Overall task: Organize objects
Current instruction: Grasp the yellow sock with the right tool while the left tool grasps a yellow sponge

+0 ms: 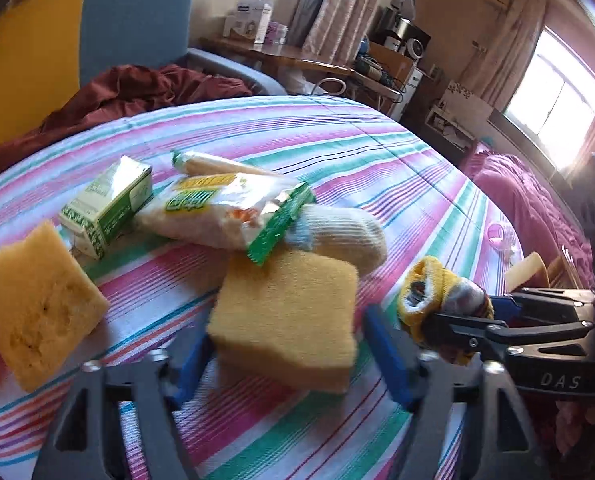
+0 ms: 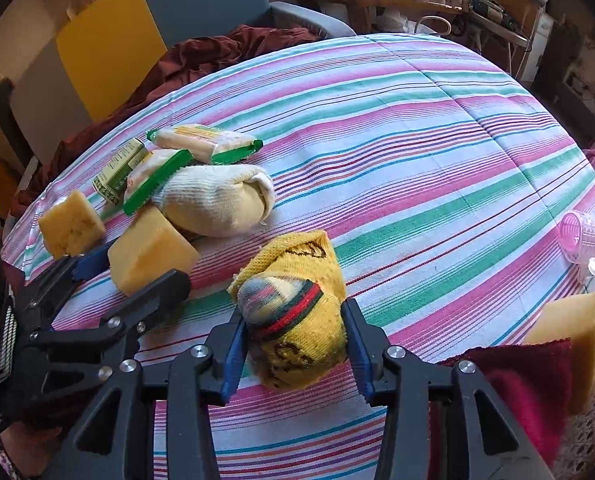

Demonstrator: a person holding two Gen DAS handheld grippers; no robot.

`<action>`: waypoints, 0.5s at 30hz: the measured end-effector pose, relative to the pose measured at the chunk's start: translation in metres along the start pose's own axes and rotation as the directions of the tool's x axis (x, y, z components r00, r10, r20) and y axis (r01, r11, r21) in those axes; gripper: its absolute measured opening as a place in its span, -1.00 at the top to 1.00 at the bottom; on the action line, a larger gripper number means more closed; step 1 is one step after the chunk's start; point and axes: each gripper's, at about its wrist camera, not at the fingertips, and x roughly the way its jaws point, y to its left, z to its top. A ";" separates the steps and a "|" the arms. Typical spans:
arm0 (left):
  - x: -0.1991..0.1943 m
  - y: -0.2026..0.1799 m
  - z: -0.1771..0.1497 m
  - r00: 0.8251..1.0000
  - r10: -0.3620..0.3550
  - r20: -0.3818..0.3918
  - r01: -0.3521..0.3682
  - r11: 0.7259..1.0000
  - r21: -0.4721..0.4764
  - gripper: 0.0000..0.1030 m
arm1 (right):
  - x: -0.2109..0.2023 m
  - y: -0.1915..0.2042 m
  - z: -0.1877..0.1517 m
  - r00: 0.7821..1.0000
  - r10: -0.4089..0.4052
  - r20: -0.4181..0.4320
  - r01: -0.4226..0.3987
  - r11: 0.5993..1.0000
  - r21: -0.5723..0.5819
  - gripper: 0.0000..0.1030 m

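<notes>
Right wrist view: a balled yellow sock (image 2: pixel 297 316) with red, green and dark stripes and a black pattern sits low at centre, squeezed between the blue pads of the right tool (image 2: pixel 295 344), which is clenched on it from both sides. At 10 o'clock from it the left tool (image 2: pixel 133 268) straddles a yellow sponge (image 2: pixel 149 252); one blue pad lies against the sponge's left side and the black finger presses its near edge, though I cannot tell whether the grip is tight. Just beyond the sponge, touching it, lies a rolled cream sock (image 2: pixel 217 200). A second sponge (image 2: pixel 71 224) rests apart at 9 o'clock. Two green-edged snack packets (image 2: pixel 205 142) and a small green carton (image 2: pixel 117 170) cluster at 11 o'clock, one packet overlapping the cream sock. Everything lies on a striped bedspread (image 2: pixel 417 128). A pink hair roller (image 2: pixel 583 236) sits well apart at 3 o'clock, and a third sponge (image 2: pixel 577 336) stands at the right edge.

Left wrist view: the left tool (image 1: pixel 285 344) has its blue pads on either side of the sponge (image 1: pixel 285 320), the right pad showing a slight gap. The right tool (image 1: pixel 449 320) holds the yellow sock (image 1: pixel 433 296) at 3 o'clock.
</notes>
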 end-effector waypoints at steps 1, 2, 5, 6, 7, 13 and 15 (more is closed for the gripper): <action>-0.001 0.005 -0.001 1.000 -0.019 0.004 0.019 1.000 -0.023 -0.21 | 0.000 -0.001 0.000 1.000 0.002 0.000 -0.002 1.000 0.001 0.12; -0.003 0.009 -0.001 0.999 -0.037 0.011 0.037 0.998 -0.041 -0.19 | 0.000 0.000 0.000 1.000 0.002 -0.001 -0.002 1.000 0.001 0.12; -0.007 0.009 -0.006 1.000 -0.016 0.019 0.017 0.999 -0.033 -0.17 | 0.001 0.000 0.000 1.000 0.003 -0.002 -0.003 1.000 -0.004 0.12; -0.010 0.006 -0.009 1.000 0.003 0.025 -0.002 1.000 -0.023 -0.16 | 0.001 0.001 0.000 1.000 0.002 -0.001 -0.002 1.000 -0.007 0.12; -0.012 0.005 -0.012 0.999 0.017 0.032 -0.017 1.000 -0.018 -0.16 | 0.001 0.002 0.000 1.000 0.001 0.000 -0.001 1.000 -0.010 0.12; -0.034 0.015 -0.033 0.997 0.053 0.048 -0.050 0.997 -0.058 -0.15 | -0.004 0.007 -0.002 1.000 0.007 0.021 -0.006 0.999 -0.046 0.16; -0.044 0.018 -0.042 0.996 0.066 0.054 -0.063 0.996 -0.062 -0.15 | -0.006 0.012 -0.003 0.999 0.022 0.028 -0.020 0.997 -0.071 0.18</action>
